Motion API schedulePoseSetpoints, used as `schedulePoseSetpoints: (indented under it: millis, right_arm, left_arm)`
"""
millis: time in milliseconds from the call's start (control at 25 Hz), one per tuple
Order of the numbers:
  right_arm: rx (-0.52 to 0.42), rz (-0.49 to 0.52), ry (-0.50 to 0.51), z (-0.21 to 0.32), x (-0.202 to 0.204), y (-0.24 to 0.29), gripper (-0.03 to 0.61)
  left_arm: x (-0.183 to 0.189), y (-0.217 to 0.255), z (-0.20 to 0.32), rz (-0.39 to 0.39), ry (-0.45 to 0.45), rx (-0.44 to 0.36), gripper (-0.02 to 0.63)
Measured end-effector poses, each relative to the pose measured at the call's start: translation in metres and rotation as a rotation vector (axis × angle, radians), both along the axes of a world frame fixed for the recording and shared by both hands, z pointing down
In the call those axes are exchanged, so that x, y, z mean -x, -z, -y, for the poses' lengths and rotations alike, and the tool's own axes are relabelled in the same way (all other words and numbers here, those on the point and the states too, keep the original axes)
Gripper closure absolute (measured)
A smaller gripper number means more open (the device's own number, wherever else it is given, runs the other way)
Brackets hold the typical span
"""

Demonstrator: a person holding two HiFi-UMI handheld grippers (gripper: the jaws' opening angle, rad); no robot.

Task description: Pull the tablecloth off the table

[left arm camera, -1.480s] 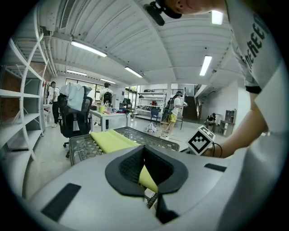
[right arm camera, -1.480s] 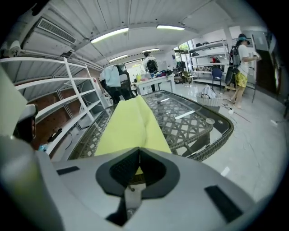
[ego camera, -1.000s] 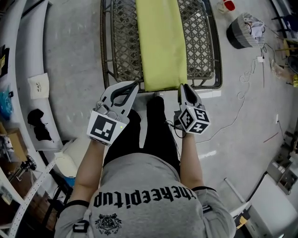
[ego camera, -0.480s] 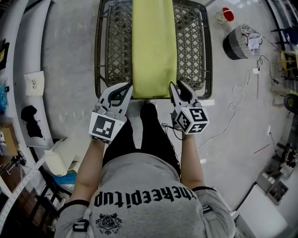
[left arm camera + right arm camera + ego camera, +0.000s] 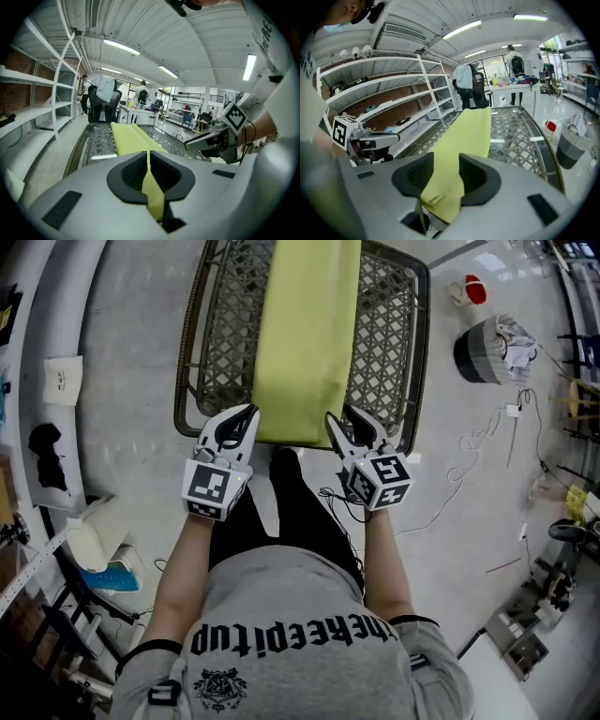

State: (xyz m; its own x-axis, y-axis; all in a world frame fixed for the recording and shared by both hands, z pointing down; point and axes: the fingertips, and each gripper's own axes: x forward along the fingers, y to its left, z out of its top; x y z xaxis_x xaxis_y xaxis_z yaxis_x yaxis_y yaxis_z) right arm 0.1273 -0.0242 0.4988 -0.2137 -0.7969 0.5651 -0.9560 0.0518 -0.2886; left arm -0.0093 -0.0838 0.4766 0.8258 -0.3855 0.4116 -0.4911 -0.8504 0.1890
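Left gripper [image 5: 246,414] is pinching the near left corner of the tablecloth [image 5: 306,334], jaws closed tight on the yellow-green fabric. Right gripper [image 5: 339,420] is sitting at the near right corner with jaws spread. They have just been opening, and the cloth is lying loose between them, unpressed. The cloth is running as a narrow strip down the middle of the lattice table [image 5: 217,352], its end reaching the near edge. It is looking thin, soft and light, likely sliding easily, so gripping both near corners seems best.
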Motion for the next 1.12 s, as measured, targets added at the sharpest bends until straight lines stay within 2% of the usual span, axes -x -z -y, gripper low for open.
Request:
schedulePoseSetpoints:
  millis: [80, 160, 200, 480, 880, 1120]
  right_arm:
    - [0.025, 0.011, 0.014, -0.003, 0.001, -0.011, 0.413]
    - [0.049, 0.017, 0.020, -0.006, 0.001, -0.022, 0.403]
    - [0.061, 0.020, 0.021, -0.008, 0.001, -0.027, 0.400]
    - [0.130, 0.060, -0.004, -0.027, -0.002, -0.058, 0.379]
    - [0.197, 0.087, -0.012, -0.049, -0.001, -0.086, 0.368]
    - [0.225, 0.086, 0.008, -0.053, 0.003, -0.097, 0.368]
  left_arm:
    - [0.001, -0.015, -0.001, 0.021, 0.018, 0.033, 0.595]
    - [0.001, -0.028, -0.002, 0.038, 0.029, 0.066, 0.522]
    - [0.002, -0.034, -0.002, 0.048, 0.034, 0.079, 0.506]
    - [0.009, -0.073, -0.011, 0.137, 0.066, 0.161, 0.448]
    - [0.013, -0.115, -0.025, 0.261, 0.051, 0.210, 0.428]
    - [0.017, -0.132, -0.025, 0.290, 0.062, 0.251, 0.427]
